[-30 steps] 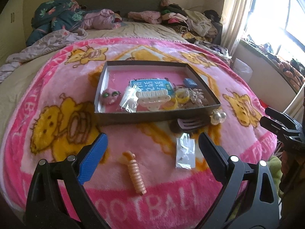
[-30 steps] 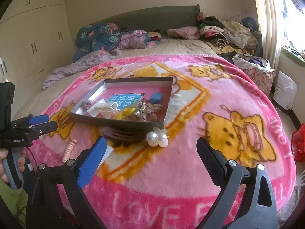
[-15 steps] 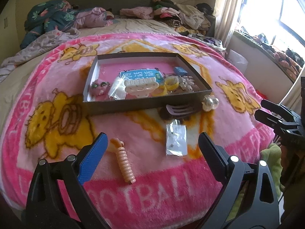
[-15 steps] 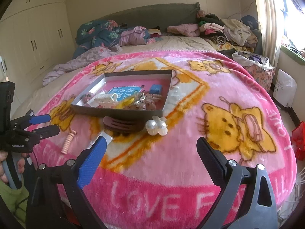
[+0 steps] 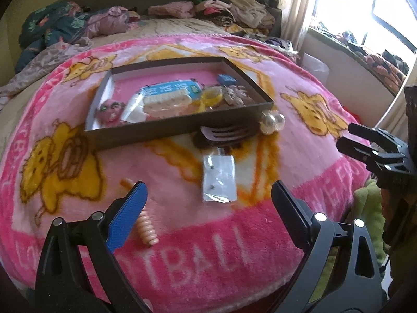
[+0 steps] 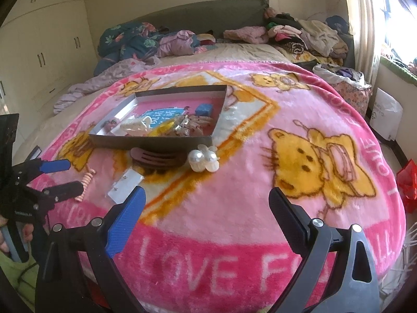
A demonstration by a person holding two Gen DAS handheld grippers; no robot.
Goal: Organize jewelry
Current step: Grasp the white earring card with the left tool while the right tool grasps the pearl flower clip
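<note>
A shallow dark box [image 5: 166,130] [image 6: 156,142] lies on the pink blanket and holds several hair and jewelry items. In front of it lie a brown hair claw [image 5: 224,134] [image 6: 156,157], a pearl clip [image 5: 272,122] [image 6: 203,159], a clear packet of earrings [image 5: 219,180] [image 6: 125,185] and a peach spiral hair tie [image 5: 147,230] [image 6: 86,182]. My left gripper [image 5: 208,208] is open and empty, low over the blanket, with the packet between its fingers. My right gripper [image 6: 206,214] is open and empty, near the blanket's front edge, below the pearl clip.
The pink blanket [image 6: 260,182] covers a bed with heaped clothes and bedding [image 6: 299,36] at the headboard. White wardrobes [image 6: 44,39] stand at the left, a window [image 5: 391,13] at the right. The right gripper shows in the left wrist view [image 5: 375,151].
My left gripper has moved forward and down toward the packet and the spiral tie; its blue finger now overlaps the tie. The right gripper has drawn slightly nearer. Both stay open.
</note>
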